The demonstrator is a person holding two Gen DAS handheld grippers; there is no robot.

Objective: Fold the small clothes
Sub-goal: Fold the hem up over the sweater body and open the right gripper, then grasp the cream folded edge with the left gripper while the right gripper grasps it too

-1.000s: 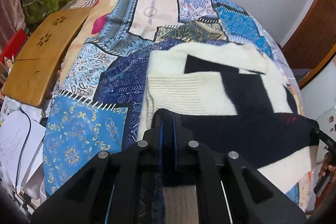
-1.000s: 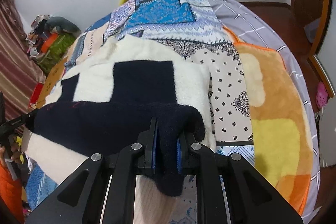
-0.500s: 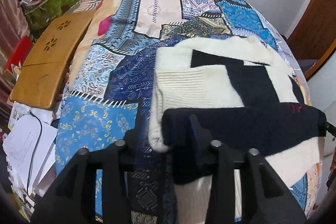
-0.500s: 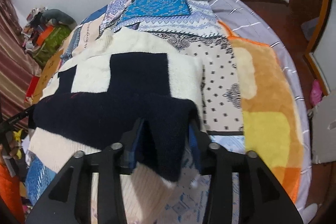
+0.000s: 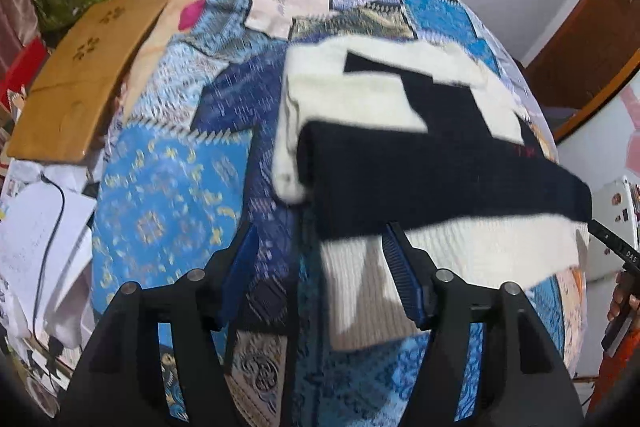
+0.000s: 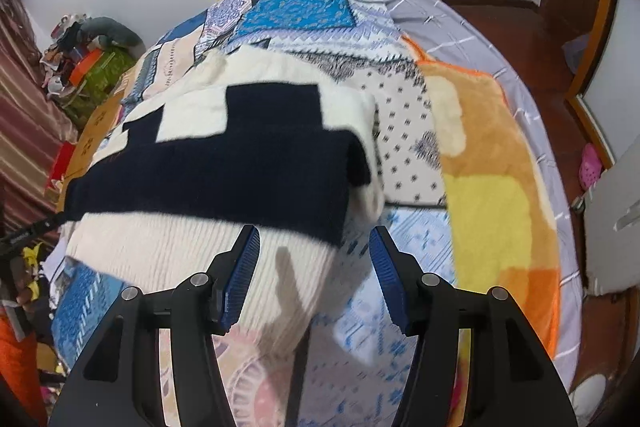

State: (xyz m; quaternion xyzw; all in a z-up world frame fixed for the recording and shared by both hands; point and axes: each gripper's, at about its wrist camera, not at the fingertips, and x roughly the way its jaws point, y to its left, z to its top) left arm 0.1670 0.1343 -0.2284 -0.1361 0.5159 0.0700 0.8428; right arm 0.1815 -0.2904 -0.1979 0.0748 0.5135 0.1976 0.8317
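A cream and navy knitted sweater (image 5: 420,163) (image 6: 224,167) lies folded on the patchwork bedspread (image 5: 168,195), its navy band doubled over the cream ribbed part. My left gripper (image 5: 320,243) hovers just short of the sweater's left end, jaws opening, nothing pressed between the blue pads (image 5: 400,267). My right gripper (image 6: 312,247) sits just short of the sweater's right end, jaws also opening and free of the cloth. The other gripper's tip (image 5: 616,247) shows at the right edge of the left wrist view.
A wooden lap tray (image 5: 80,79) lies off the bed's left side beside papers (image 5: 36,239) and a cable. An orange and yellow fleece blanket (image 6: 492,187) covers the bed to the sweater's right. Clutter (image 6: 88,55) is piled by the far wall.
Both grippers were shut on the sweater's navy edge; both have let go, opened, and drawn back toward the near side. The navy fold now rests flat on the sweater.
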